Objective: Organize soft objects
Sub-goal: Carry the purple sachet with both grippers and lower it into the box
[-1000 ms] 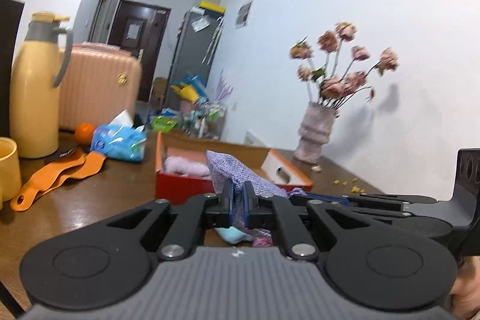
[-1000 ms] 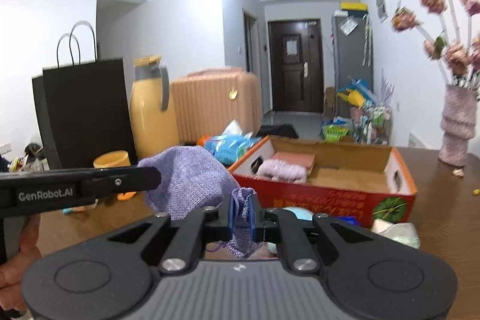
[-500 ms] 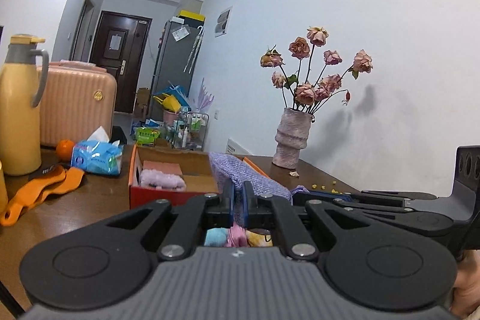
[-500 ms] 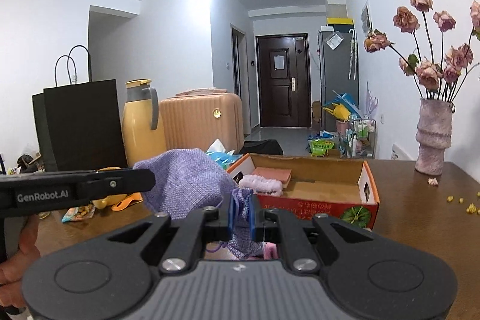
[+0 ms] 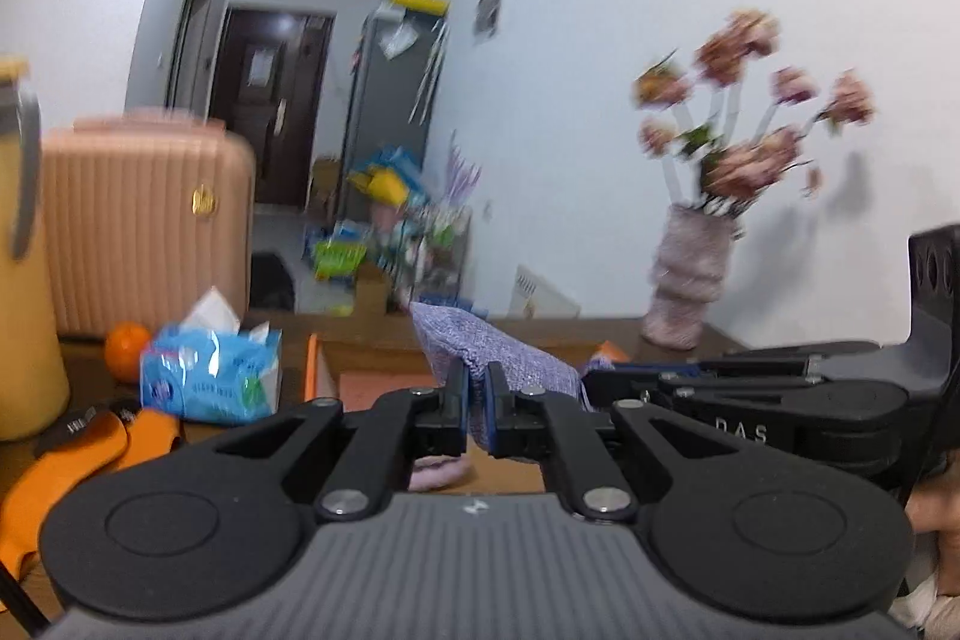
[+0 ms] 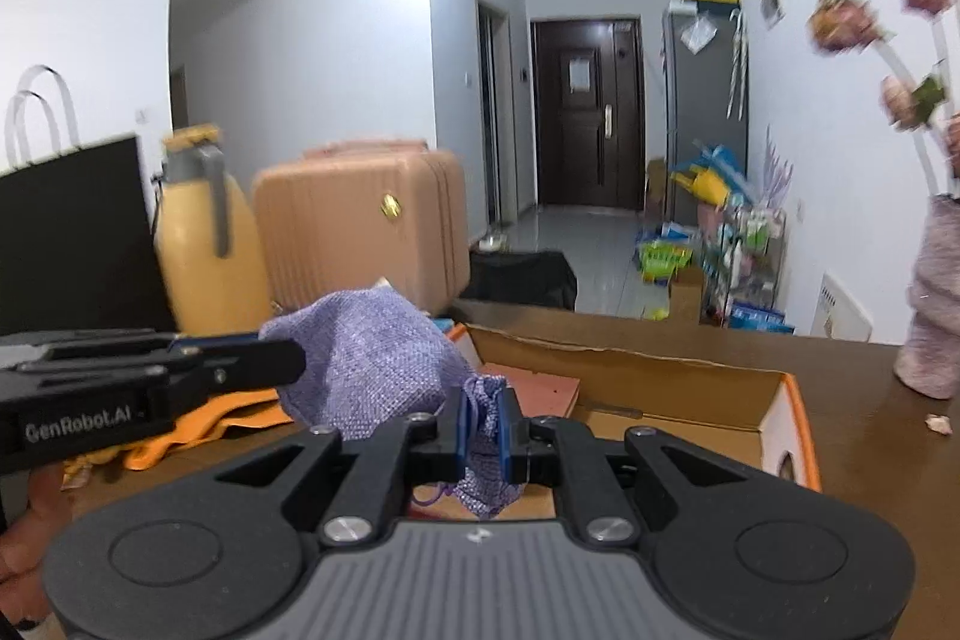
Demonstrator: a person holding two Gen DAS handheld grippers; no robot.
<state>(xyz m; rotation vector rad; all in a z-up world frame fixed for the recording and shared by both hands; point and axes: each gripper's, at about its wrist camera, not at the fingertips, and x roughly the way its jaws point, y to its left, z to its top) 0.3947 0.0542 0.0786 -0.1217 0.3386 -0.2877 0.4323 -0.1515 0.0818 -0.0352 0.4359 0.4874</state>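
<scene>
Both grippers hold one purple knitted pouch (image 6: 372, 358) in the air over an open orange cardboard box (image 6: 666, 382). My left gripper (image 5: 477, 403) is shut on one edge of the pouch (image 5: 480, 346). My right gripper (image 6: 483, 427) is shut on the pouch's gathered drawstring end. The left gripper also shows in the right wrist view (image 6: 180, 376), coming in from the left, and the right gripper shows in the left wrist view (image 5: 750, 400). A fuzzy pink soft item (image 5: 435, 472) lies in the box under the left fingers.
On the brown table stand a yellow thermos (image 6: 204, 244), a black paper bag (image 6: 72, 238), a blue tissue pack (image 5: 210, 376), an orange (image 5: 126, 349), orange straps (image 5: 72, 460) and a vase of pink flowers (image 5: 690, 286). A pink suitcase (image 6: 360, 226) stands behind the table.
Both grippers have moved forward with the pouch, so the box is now right beneath them. The views are blurred from motion. Both grips are unchanged.
</scene>
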